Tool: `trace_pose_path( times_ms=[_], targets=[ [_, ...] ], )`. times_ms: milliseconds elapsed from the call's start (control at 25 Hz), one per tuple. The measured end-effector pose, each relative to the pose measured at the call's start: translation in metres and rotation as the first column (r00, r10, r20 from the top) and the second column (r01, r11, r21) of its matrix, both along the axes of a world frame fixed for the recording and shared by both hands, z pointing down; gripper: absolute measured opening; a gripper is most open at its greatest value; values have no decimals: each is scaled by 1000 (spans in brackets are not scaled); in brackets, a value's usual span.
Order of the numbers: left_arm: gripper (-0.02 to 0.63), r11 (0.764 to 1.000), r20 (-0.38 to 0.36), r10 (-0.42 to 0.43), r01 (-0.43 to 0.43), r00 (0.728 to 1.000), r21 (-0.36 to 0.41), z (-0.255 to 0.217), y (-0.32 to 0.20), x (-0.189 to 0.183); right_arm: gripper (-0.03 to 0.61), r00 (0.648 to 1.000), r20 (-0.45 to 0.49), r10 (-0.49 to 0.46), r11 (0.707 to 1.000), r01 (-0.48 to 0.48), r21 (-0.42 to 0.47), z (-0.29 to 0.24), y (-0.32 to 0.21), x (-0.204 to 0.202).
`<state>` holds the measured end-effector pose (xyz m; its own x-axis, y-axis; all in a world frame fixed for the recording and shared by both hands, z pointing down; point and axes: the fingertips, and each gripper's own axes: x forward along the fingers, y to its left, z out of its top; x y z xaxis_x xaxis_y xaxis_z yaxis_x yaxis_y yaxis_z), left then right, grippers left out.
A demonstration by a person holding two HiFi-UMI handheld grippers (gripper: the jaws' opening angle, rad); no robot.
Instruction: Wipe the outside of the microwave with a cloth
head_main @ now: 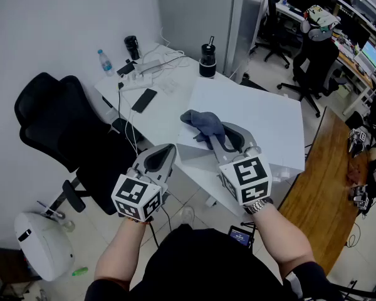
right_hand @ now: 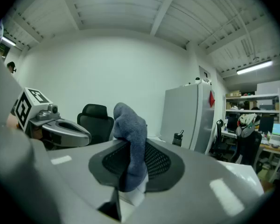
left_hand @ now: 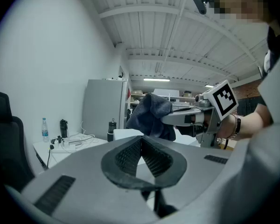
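Grey jaws of the left gripper (head_main: 170, 148) are pressed together with nothing between them, at the near edge of the table (head_main: 169, 102). To its right, the right gripper (head_main: 214, 133) pinches a blue-grey cloth (head_main: 203, 121) over the front left corner of the white box (head_main: 263, 115).

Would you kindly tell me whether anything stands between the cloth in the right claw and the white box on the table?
Nothing visible does. The right claw holds the cloth over the near corner of the white box; the left claw, shut and empty, is off to the left.
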<state>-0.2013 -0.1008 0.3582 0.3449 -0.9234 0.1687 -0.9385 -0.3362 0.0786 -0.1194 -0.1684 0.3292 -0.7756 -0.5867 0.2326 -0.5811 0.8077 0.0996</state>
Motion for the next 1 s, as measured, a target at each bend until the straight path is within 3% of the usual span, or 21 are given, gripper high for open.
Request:
trace_pose_path(
  times_ms=[280, 600, 840, 1000],
  targets=[
    [5, 1000, -7, 23, -23, 1000, -3, 6, -44, -43, 80, 999, -47, 23, 999, -24, -30, 18, -50, -50],
    [5, 997, -29, 78, -78, 997, -6, 13, -83, -67, 78, 987, -156, 45, 994, -59, -90, 54, -83, -87],
    [5, 993, -47, 118, -118, 992, 6, 13, -99, -70, 78, 951, -306, 39, 991, -76, -109, 85, -92, -91],
    [5, 989, -58, 146, -146, 988, 12, 11, -110, -66, 77, 934, -354, 49, 992, -87, -94, 88, -97, -85]
  ],
)
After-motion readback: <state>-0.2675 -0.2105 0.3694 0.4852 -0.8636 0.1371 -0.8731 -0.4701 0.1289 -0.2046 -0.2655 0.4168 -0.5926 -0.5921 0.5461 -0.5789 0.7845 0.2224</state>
